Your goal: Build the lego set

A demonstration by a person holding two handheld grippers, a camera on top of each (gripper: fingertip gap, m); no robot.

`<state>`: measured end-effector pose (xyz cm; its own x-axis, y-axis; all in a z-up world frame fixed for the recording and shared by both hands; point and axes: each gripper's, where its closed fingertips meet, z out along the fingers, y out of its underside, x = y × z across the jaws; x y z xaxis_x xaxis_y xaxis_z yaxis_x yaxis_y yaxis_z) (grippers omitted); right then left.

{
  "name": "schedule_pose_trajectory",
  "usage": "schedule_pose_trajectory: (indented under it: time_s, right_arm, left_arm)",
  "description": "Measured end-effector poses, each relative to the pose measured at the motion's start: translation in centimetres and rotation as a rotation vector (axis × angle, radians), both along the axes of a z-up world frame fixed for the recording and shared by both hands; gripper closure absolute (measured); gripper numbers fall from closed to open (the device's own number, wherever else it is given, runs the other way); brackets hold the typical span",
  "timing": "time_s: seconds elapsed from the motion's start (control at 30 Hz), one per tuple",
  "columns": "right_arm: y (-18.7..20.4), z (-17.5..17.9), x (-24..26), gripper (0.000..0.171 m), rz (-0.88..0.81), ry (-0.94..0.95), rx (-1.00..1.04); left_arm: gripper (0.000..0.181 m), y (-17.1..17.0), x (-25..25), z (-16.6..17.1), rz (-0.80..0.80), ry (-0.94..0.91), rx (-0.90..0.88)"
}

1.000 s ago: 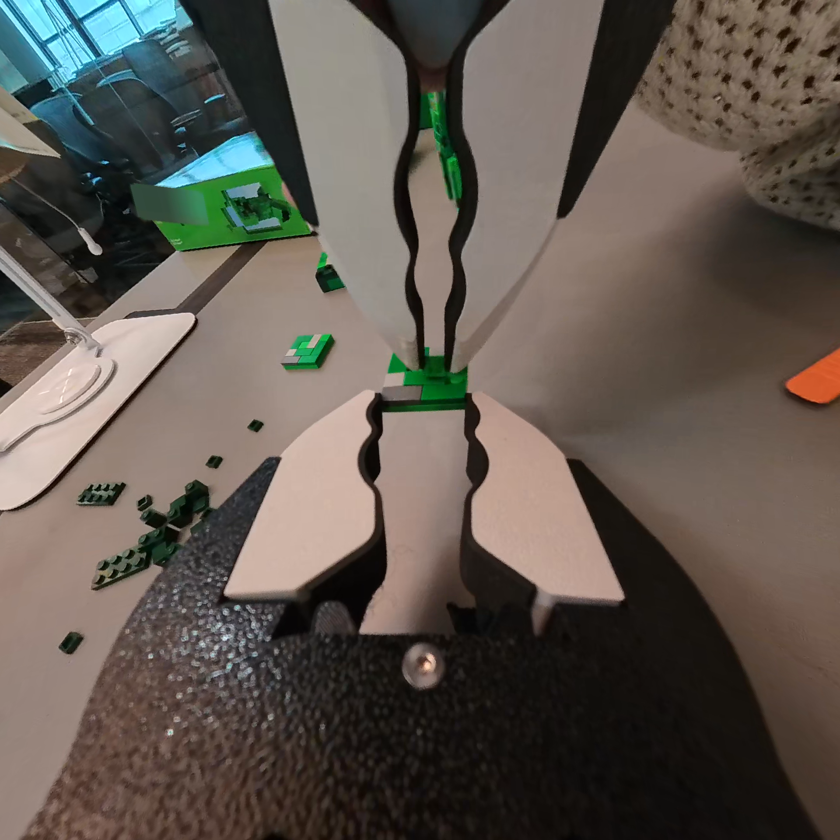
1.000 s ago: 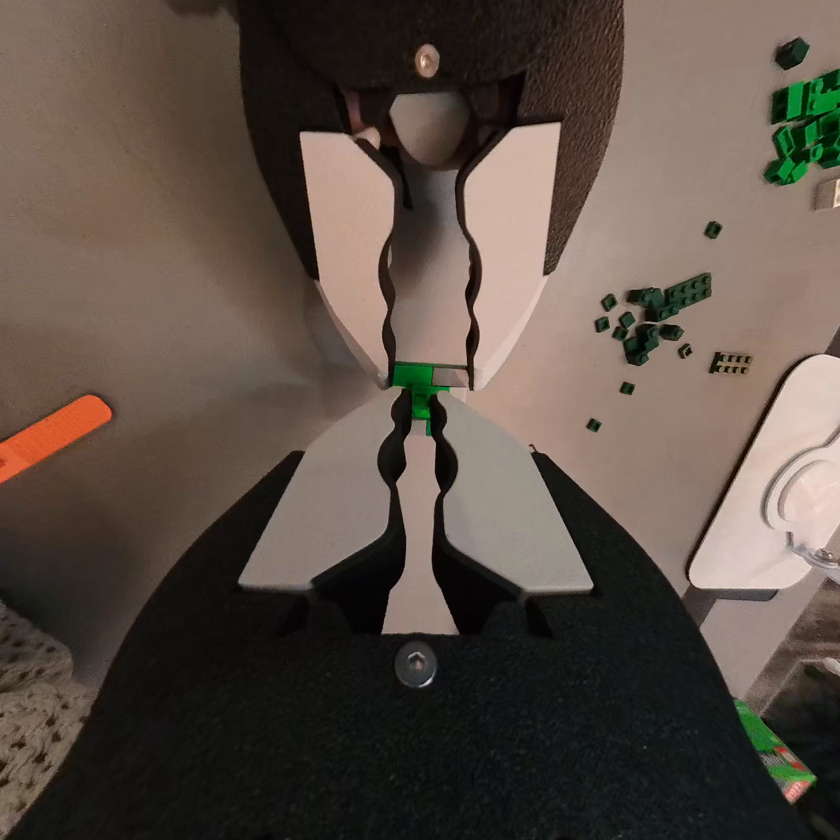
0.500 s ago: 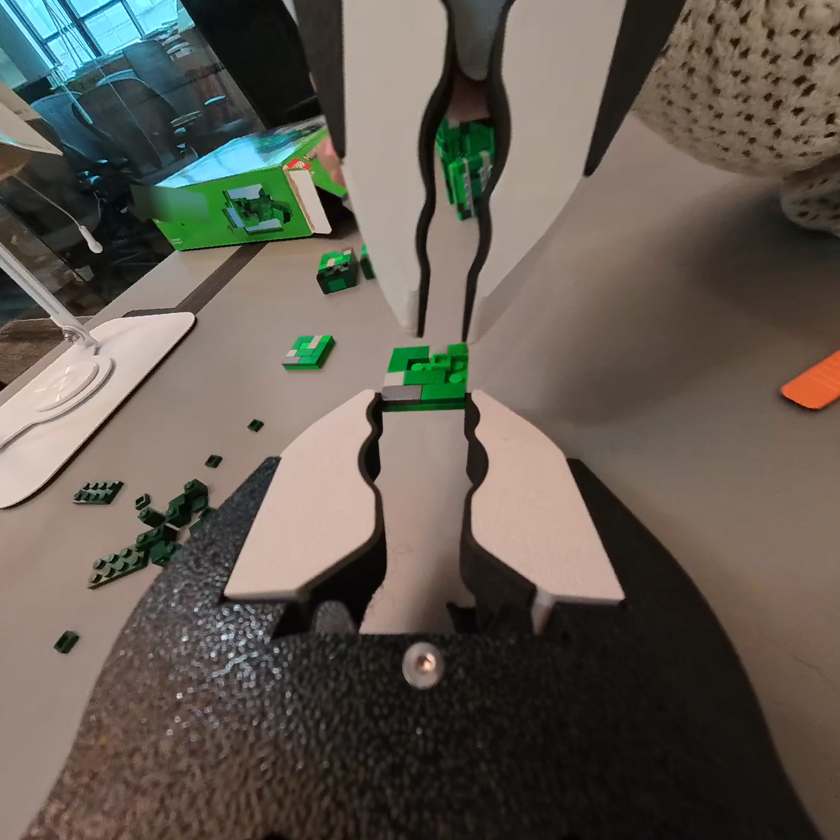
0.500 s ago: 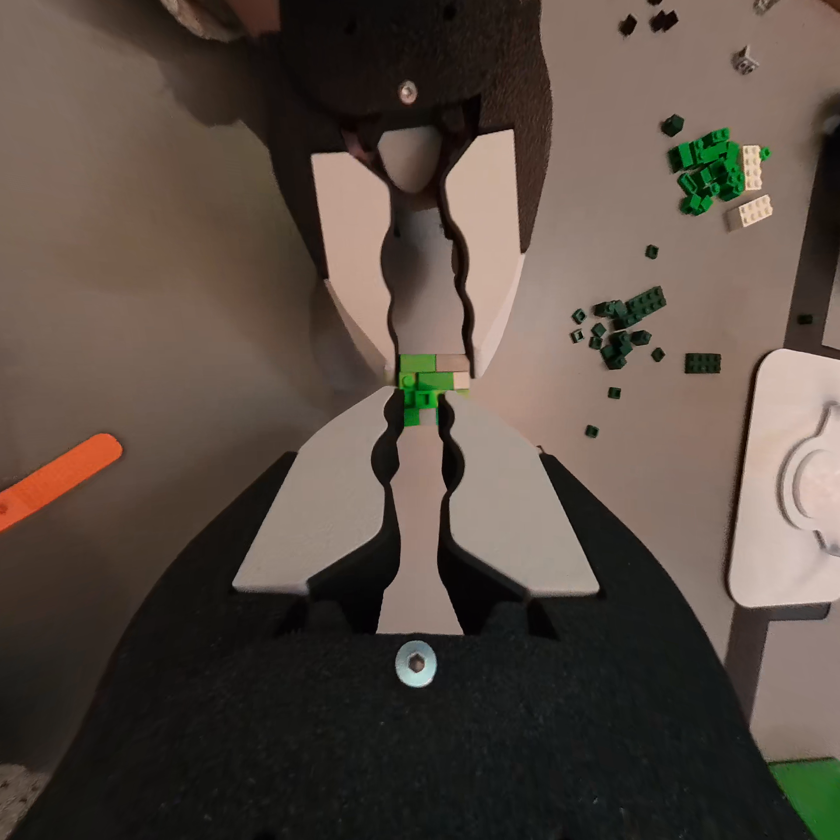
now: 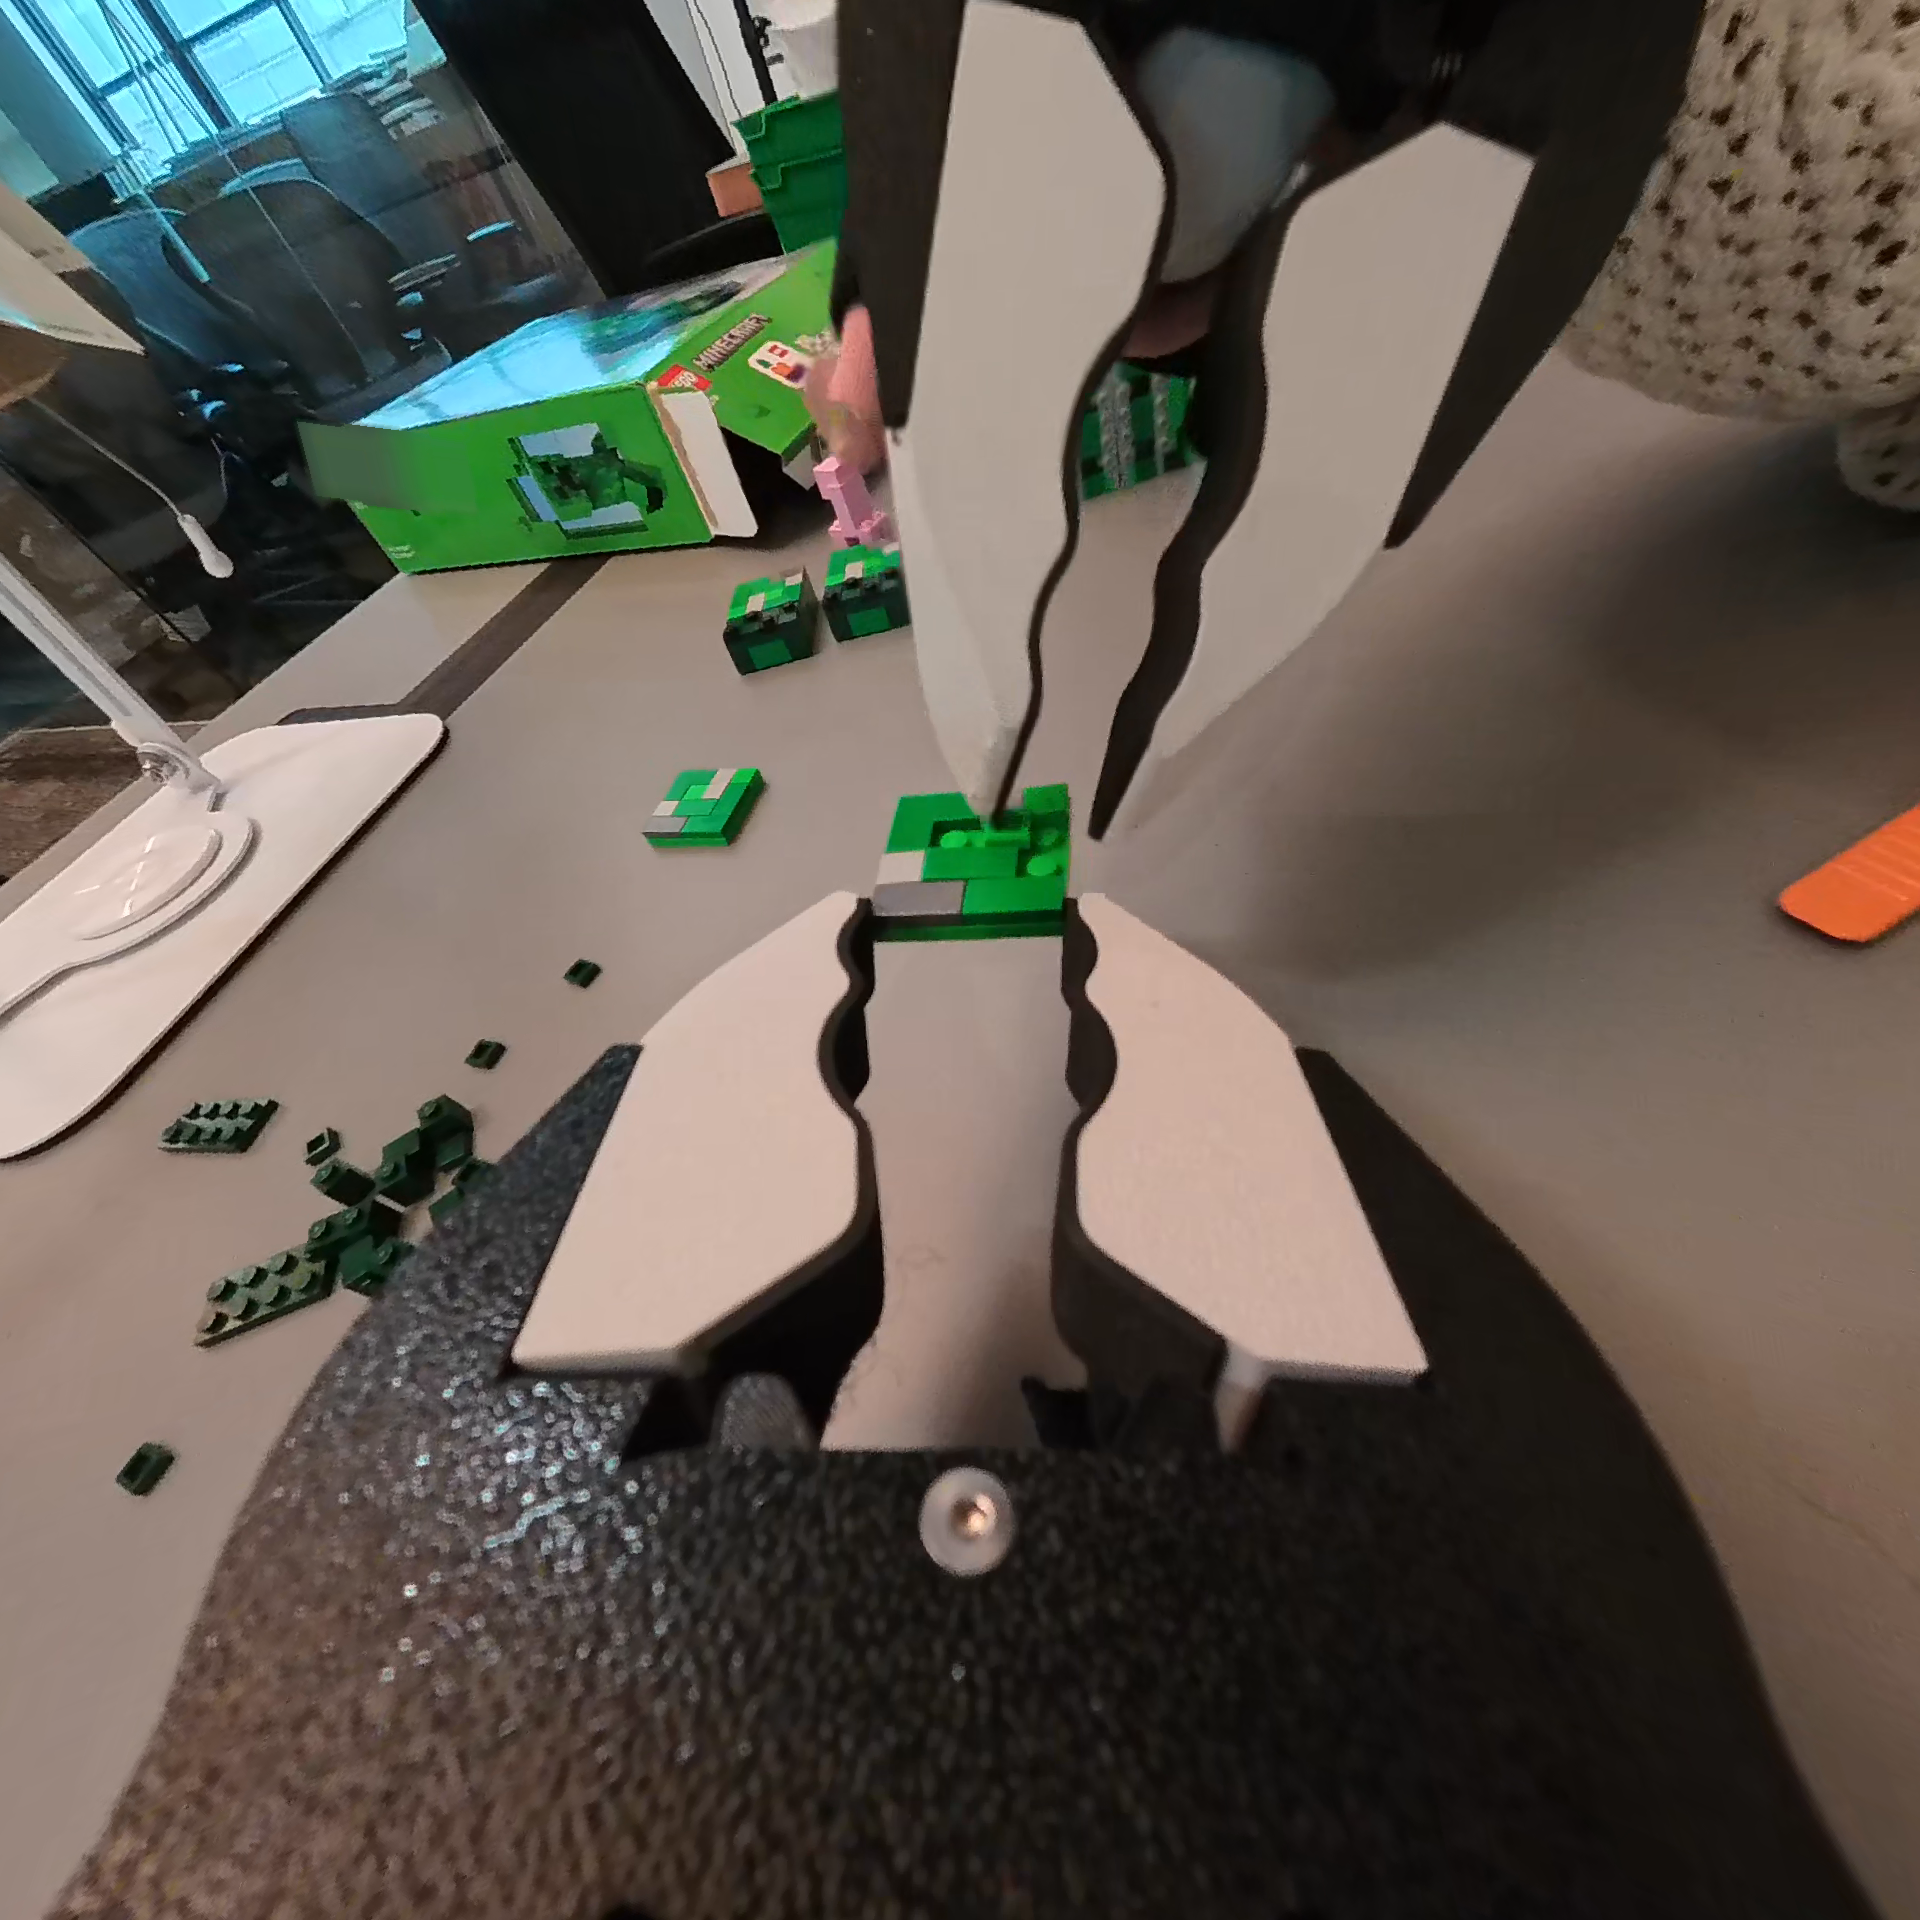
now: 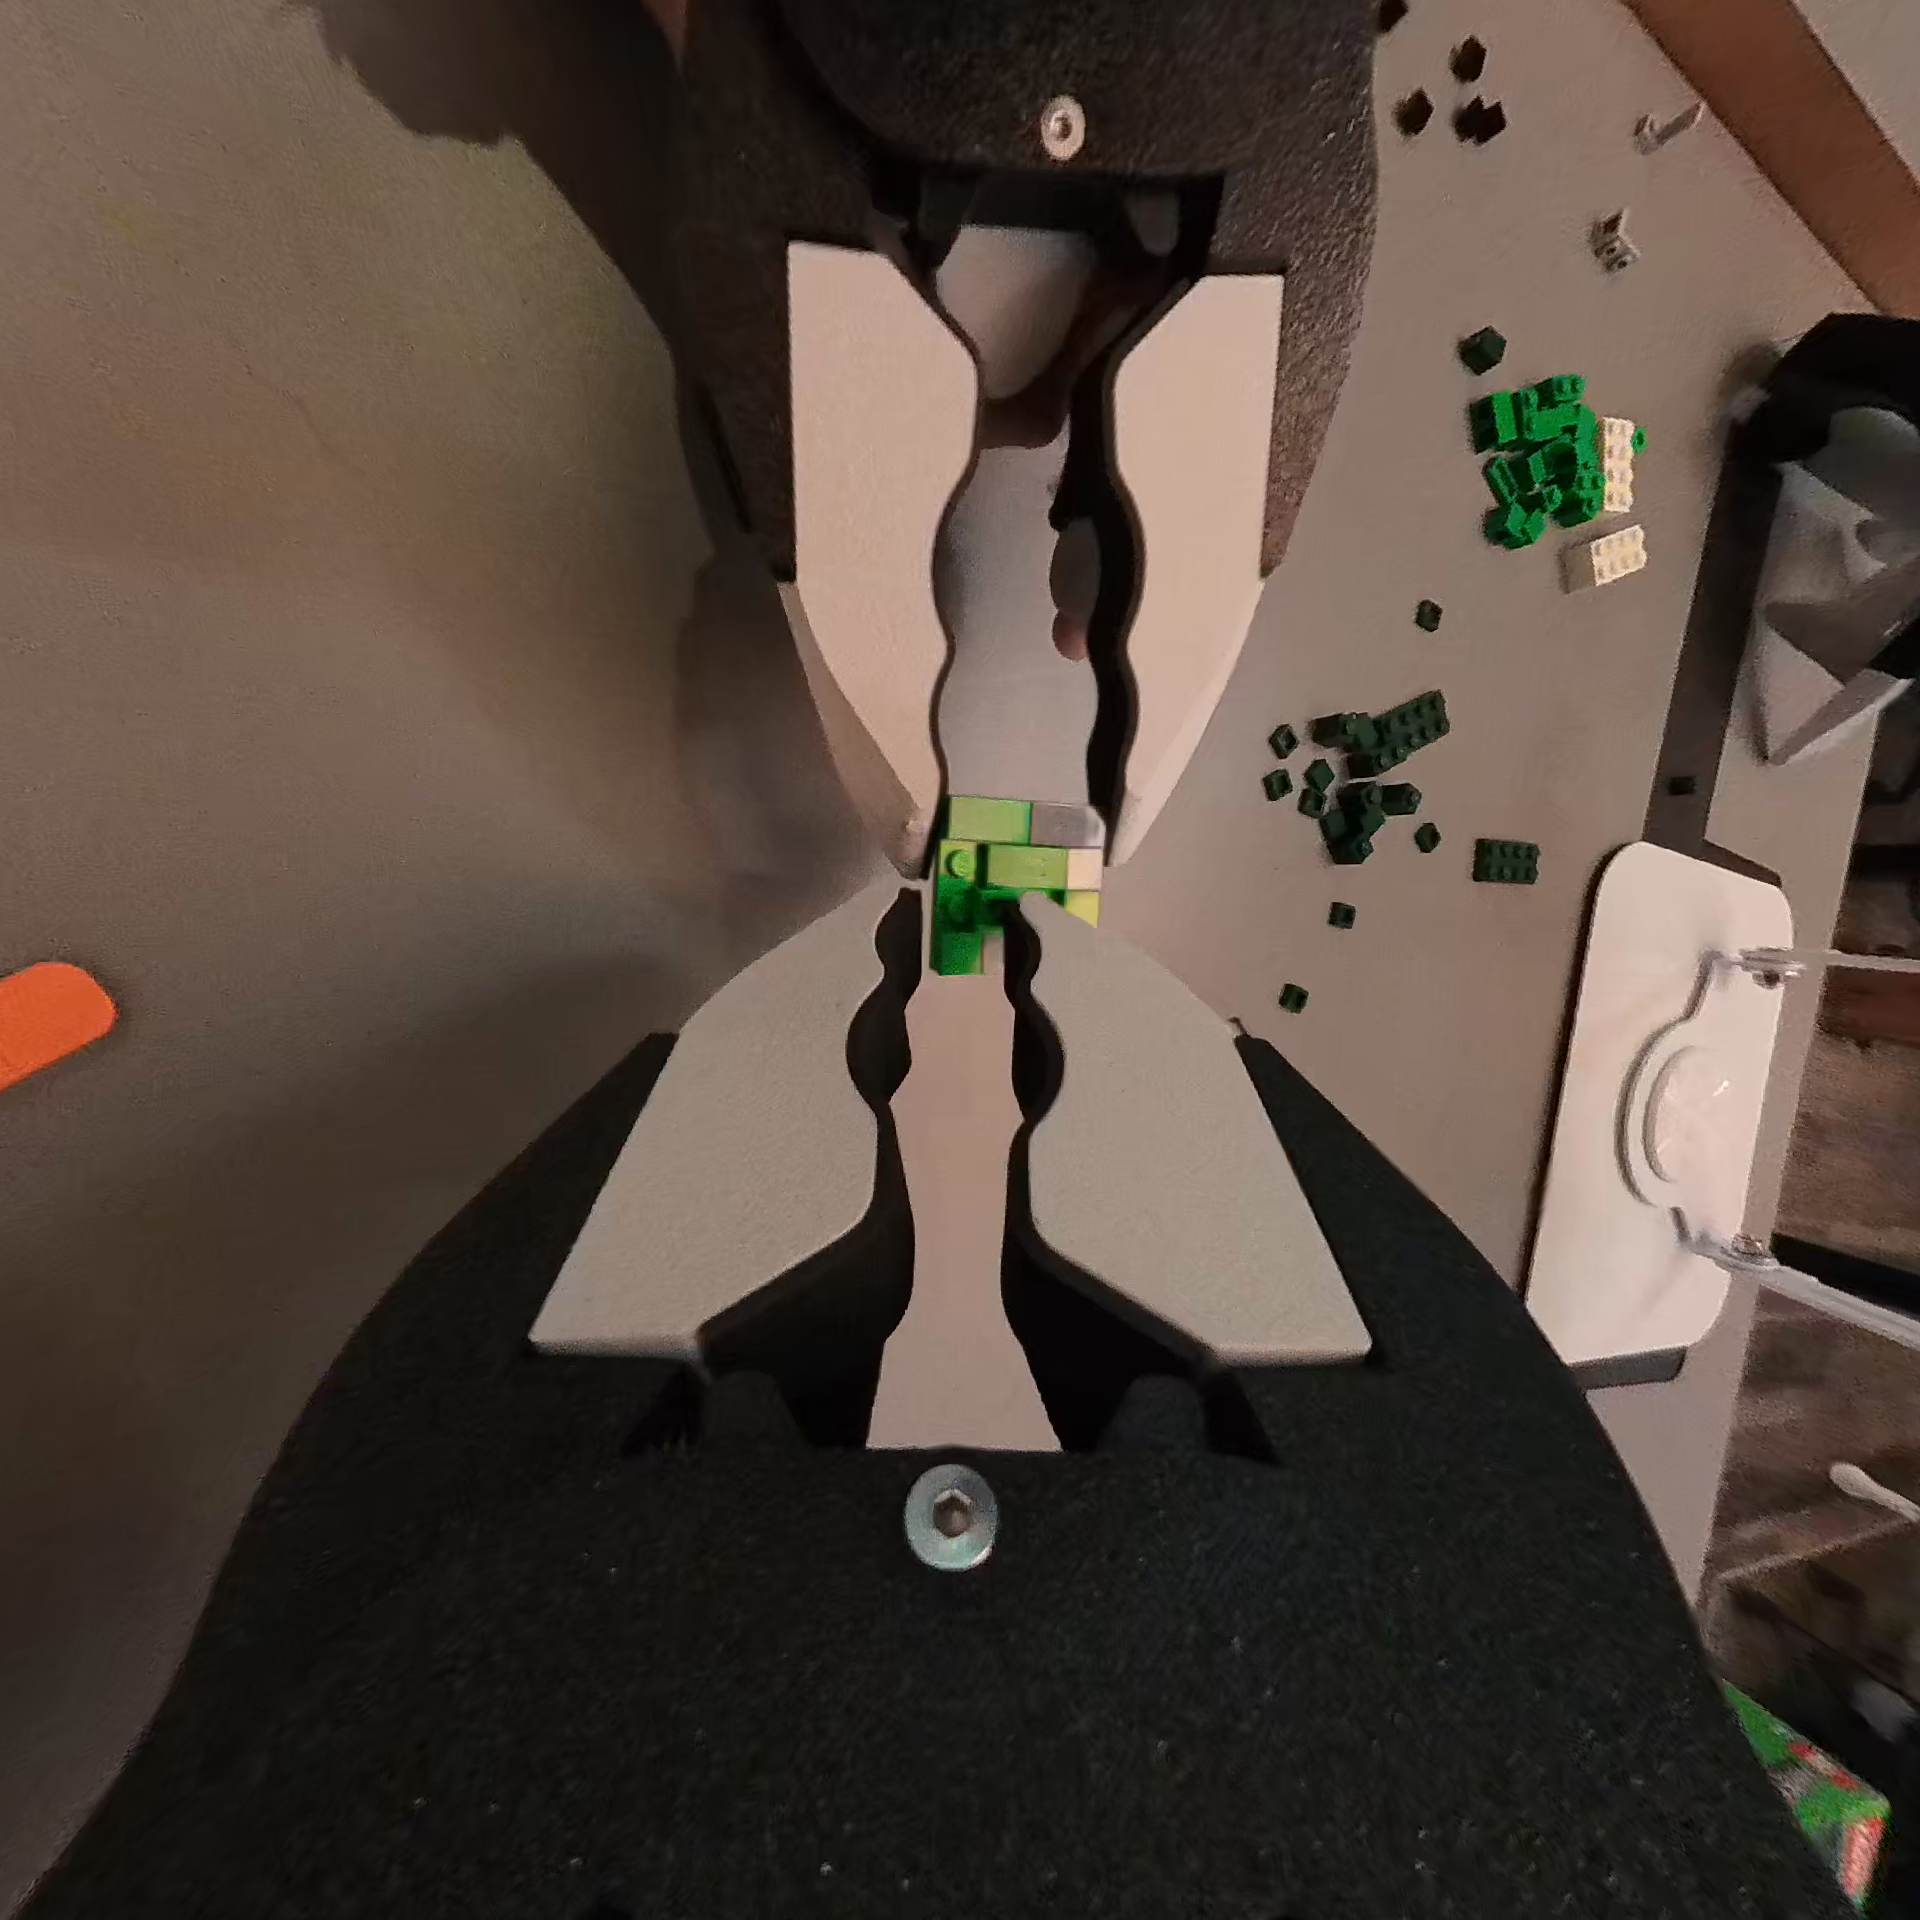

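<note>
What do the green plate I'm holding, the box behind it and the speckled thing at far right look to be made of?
Green plate: hard moulded plastic, glossy; studs and sharp edges catch light. Box: printed cardboard, slight sheen; a raw pale flap shows at its open end. Speckled thing: probably knitted or crocheted yarn, matte, open-holed weave; its use is unclear.

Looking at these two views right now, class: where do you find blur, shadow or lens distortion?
Left wrist view: daylit; the right claw above the green plate assembly is smeared by motion, and table edges bow from the wide lens. Right wrist view: dimmer and warmer, with heavy shadow left of the left claw.
</note>
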<state>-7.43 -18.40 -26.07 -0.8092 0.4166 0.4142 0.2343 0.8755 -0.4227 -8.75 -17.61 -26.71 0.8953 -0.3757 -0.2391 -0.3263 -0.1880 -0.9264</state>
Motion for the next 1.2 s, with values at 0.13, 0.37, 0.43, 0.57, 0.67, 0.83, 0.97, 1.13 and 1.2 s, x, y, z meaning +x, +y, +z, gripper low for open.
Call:
schedule_pose_trajectory:
  time_s: [0.13, 0.37, 0.43, 0.57, 0.67, 0.83, 0.97, 1.13, 1.2]
  right_arm:
    - [0.2, 0.1, -0.3, 0.169, -0.002, 0.032, 0.017]
    - [0.0, 0.2, -0.2, 0.170, -0.030, -0.052, -0.148]
    - [0.0, 0.3, -0.3, 0.170, -0.057, -0.096, -0.243]
    - [-0.7, 1.3, -0.5, 0.170, -0.115, -0.203, -0.538]
    - [-1.6, 2.2, -0.5, 0.170, -0.167, -0.360, -0.831]
    - [-1.5, 2.1, -0.9, 0.171, -0.305, -0.574, -1.143]
    - [-0.8, 1.3, -1.0, 0.170, -0.414, -0.698, -1.242]
    - [0.0, 1.0, -1.1, 0.171, -0.486, -0.717, -1.243]
    - [0.3, 1.0, -1.0, 0.170, -0.510, -0.728, -1.244]
  left_arm:
    - [0.147, 0.0, 0.1, -0.1, -0.003, 0.010, -0.004]
    - [0.147, 0.0, 0.2, -0.2, -0.007, 0.011, -0.006]
    - [0.147, 0.0, 0.2, -0.1, -0.007, 0.009, -0.005]
    - [0.147, 0.0, 0.1, -0.1, -0.005, 0.007, -0.003]
    - [0.147, 0.0, 0.1, -0.1, -0.005, 0.007, -0.003]
    - [0.147, 0.0, 0.1, 0.0, -0.006, 0.002, 0.001]
    - [0.147, 0.0, 0.1, 0.0, -0.007, 0.000, 0.001]
    - [0.147, 0.0, 0.2, -0.2, -0.011, 0.013, -0.006]
    - [0.147, 0.0, 0.1, -0.1, -0.010, 0.005, -0.005]
